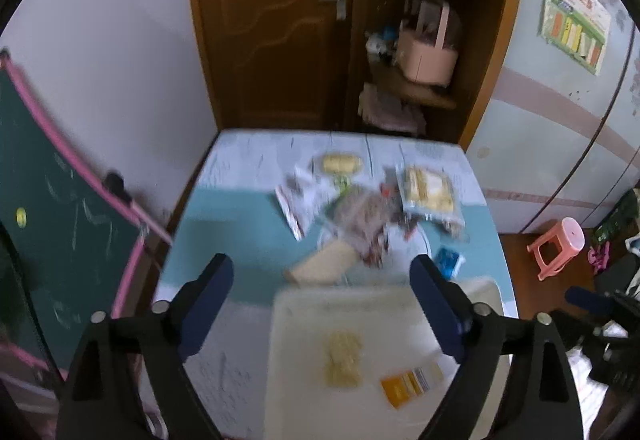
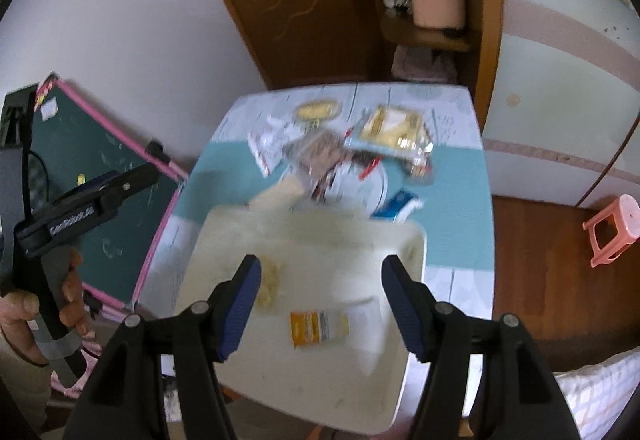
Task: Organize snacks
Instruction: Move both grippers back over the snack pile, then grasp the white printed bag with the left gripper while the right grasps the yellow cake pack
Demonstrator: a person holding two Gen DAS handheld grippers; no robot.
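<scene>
Against the far wall a brown door stands shut, and in front of it sits the pale blue worktop, with a green chalkboard leaning at its left side. Over the near left part of the worktop the left gripper hovers with its jaws spread wide and nothing between them. A white tray lies at the near edge, holding a pale yellow snack and, just to its right, an orange packet. Beyond the tray, the remaining snacks lie in a loose heap across the middle of the worktop, with a blue packet near the tray's far right corner. The right gripper hangs above the tray, jaws wide apart and empty. Off right, a pink stool stands on the floor.
</scene>
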